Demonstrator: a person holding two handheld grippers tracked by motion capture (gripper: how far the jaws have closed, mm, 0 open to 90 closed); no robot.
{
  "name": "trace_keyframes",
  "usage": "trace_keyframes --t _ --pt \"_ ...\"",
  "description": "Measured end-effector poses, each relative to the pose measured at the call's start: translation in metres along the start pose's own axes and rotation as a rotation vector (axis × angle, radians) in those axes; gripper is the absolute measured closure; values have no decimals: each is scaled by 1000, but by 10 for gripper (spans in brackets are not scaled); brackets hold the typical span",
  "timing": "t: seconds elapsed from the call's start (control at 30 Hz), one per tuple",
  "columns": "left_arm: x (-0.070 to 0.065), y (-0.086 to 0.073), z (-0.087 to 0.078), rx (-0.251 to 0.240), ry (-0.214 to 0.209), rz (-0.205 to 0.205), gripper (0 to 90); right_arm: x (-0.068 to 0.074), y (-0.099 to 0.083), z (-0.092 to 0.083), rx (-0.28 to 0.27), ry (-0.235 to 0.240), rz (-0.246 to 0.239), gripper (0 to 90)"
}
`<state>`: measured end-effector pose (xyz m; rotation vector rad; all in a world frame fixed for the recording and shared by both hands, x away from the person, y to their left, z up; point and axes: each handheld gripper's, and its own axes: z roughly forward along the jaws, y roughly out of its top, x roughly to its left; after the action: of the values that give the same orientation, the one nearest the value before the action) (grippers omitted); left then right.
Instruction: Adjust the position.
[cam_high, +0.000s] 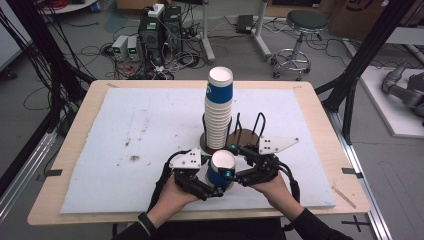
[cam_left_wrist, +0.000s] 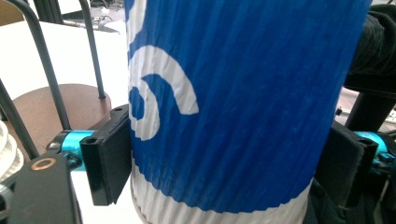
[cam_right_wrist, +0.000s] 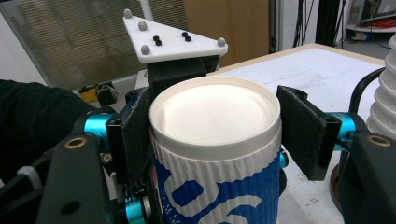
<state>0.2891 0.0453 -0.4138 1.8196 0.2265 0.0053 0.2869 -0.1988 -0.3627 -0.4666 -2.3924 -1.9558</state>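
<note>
Upside down on the white-covered tabletop (cam_high: 125, 130), at six o'clock from the tall cup stack (cam_high: 219, 112) in its wire rack (cam_high: 250, 131): a blue-and-white paper cup (cam_high: 220, 169), base up. Clamped from its nine o'clock side by the left hand-held gripper (cam_high: 212, 187), pads pressed against the ribbed wall low down. Gripped near the upturned base by the right hand-held gripper (cam_right_wrist: 212, 135), left pad tight against it, right pad at the rim's edge.

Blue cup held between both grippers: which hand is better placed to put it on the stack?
Probably the right. The right gripper clamps the blue cup near its top end, leaving the lower part free to slide over the stack; the left gripper grips lower down.
</note>
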Motion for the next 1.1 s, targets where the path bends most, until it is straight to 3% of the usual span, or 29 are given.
trace_keyframes --t 0.2,0.3,0.33,0.5,0.57,0.6,0.73,0.8,0.87,1.1 --pt "2 4 -3 33 -1 12 198 -2 0 -1 1 2 3 304" --pt "2 7 -5 58 7 31 203 -3 2 -4 -6 -5 2 257" --pt "2 8 -6 78 12 40 204 -6 5 -8 -14 -4 26 215" --pt "3 11 -8 132 21 48 210 -10 10 -15 -1 -10 34 185" --pt "3 13 -8 157 28 56 210 -13 17 -19 58 -13 26 158" --pt "2 16 -9 193 35 69 210 -12 19 -20 72 -11 12 158" --pt "1 19 -8 251 48 89 210 -10 23 -19 121 10 -6 158" --pt "0 20 -8 278 60 99 211 -9 25 -17 173 9 -32 158" --pt "0 20 -8 295 61 99 214 -7 25 -13 232 1 -40 159" --pt "-2 23 -8 314 78 104 215 -5 19 -1 290 -7 -55 160"
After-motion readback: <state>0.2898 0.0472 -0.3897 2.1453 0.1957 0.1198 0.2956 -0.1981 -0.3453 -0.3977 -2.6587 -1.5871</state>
